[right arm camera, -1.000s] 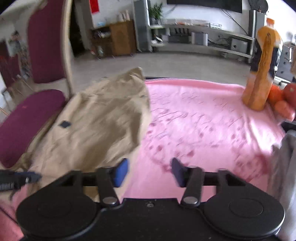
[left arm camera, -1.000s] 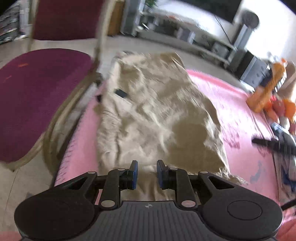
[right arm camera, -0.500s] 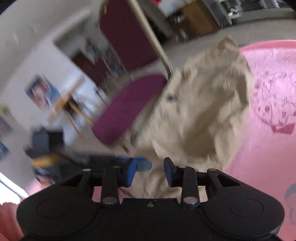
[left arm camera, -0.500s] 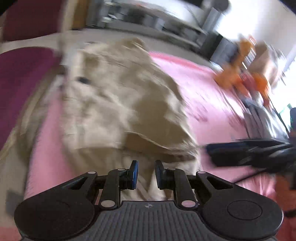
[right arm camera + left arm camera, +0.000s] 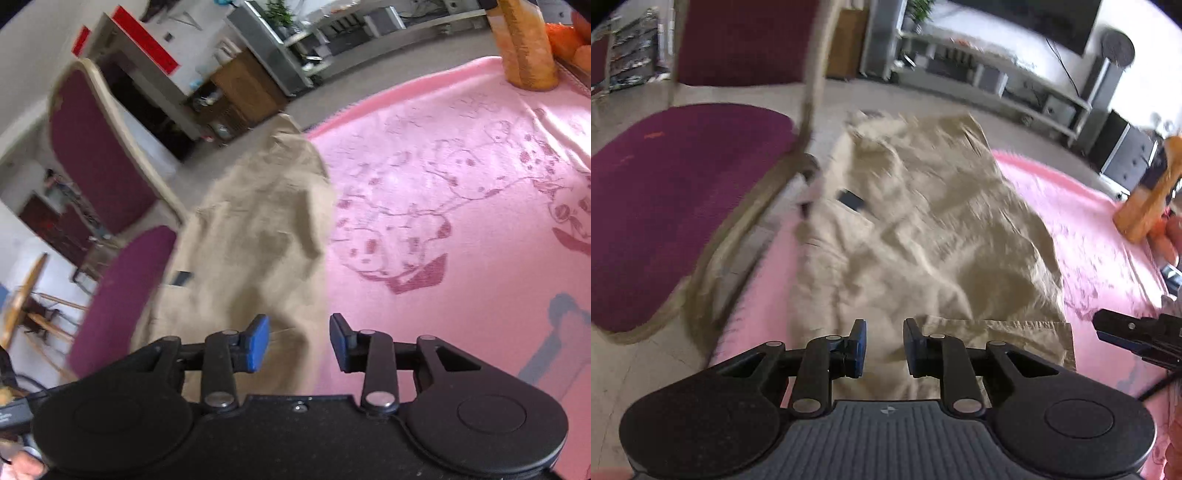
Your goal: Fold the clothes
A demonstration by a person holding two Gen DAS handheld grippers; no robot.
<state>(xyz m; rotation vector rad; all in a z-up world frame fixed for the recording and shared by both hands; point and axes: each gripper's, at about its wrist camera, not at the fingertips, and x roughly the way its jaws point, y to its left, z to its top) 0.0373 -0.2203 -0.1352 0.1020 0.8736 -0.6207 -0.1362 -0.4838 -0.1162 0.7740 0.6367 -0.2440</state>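
A crumpled beige garment (image 5: 923,236) lies on the pink blanket (image 5: 1089,229) along its left edge, with a dark label on it and its near hem folded over. My left gripper (image 5: 884,347) is open and empty just above the near hem. My right gripper (image 5: 299,343) is open and empty over the garment's (image 5: 258,236) right edge, where it meets the pink blanket (image 5: 461,206). The right gripper also shows at the right in the left wrist view (image 5: 1137,332).
A maroon chair (image 5: 676,192) stands close to the left of the garment, its seat by the blanket's edge; it also shows in the right wrist view (image 5: 118,288). An orange bottle (image 5: 524,44) and orange fruit stand at the far right.
Both grippers swung fast over the garment and back. The garment's near hem now lies folded over. The right gripper's jaws narrowed, then opened wider again.
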